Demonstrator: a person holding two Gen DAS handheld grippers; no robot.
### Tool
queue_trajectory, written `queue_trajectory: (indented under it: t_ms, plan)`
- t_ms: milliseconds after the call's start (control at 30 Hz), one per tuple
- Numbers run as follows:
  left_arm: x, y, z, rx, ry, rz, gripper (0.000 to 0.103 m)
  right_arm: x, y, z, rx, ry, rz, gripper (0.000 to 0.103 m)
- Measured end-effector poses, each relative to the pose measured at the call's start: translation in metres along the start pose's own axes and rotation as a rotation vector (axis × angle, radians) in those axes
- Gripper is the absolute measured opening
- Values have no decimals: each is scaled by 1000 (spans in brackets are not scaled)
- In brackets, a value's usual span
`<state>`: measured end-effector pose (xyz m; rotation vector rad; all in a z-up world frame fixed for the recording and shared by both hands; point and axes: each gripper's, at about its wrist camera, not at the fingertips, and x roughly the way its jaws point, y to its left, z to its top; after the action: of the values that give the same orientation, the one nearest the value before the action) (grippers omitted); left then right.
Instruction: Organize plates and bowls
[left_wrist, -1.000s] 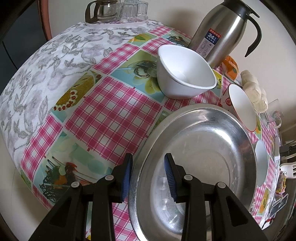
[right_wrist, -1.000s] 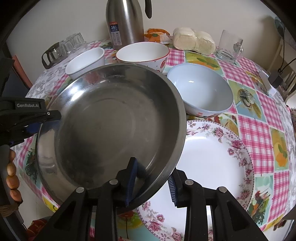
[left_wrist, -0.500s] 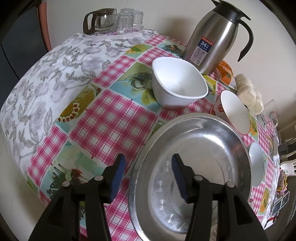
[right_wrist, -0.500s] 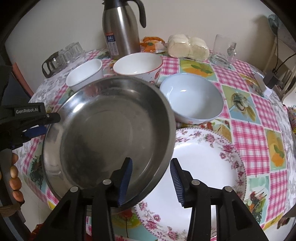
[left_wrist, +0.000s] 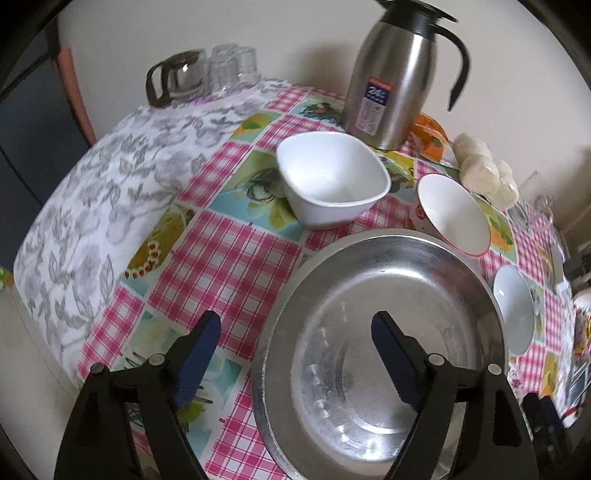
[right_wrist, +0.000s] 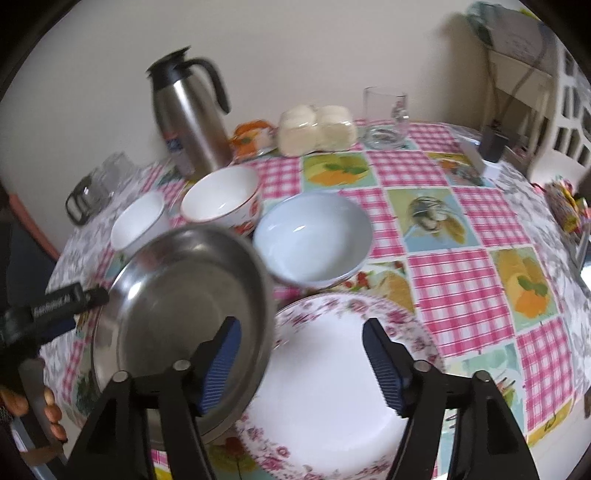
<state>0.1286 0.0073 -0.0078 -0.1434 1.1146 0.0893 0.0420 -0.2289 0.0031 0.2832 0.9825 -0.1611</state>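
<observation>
— Pink checked tablecloth (right_wrist: 448, 275) covers our table. Where's the big round steel bowl (left_wrist: 380, 343)?

— Near the front edge, partly on our flowery white plate (right_wrist: 332, 391). Our left gripper (left_wrist: 295, 350) and right gripper (right_wrist: 301, 358) just opened wide, holding nothing.

Round table (right_wrist: 461, 236), pink-check fruit-print cloth. On it: steel basin (left_wrist: 376, 332), floral plate (right_wrist: 332, 387), three bowls, steel flask (left_wrist: 391, 85), glassware.

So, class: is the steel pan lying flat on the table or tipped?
Tipped. The steel pan has its right edge resting on the flowered plate, its left side lower on the tablecloth.
</observation>
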Motion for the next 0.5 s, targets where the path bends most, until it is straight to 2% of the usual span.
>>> queue_trajectory:
  t_ms: [333, 433, 500]
  plan:
    - [-7, -30, -6, 154, -33, 41, 85, -10, -33, 8, 97, -38, -2, 89]
    - [-13, -38, -8, 182, -59, 42, 85, -12, -42, 9, 118, -44, -8, 95]
    - [-17, -42, -9, 188, -78, 32, 85, -14, -49, 10, 134, -49, -17, 103]
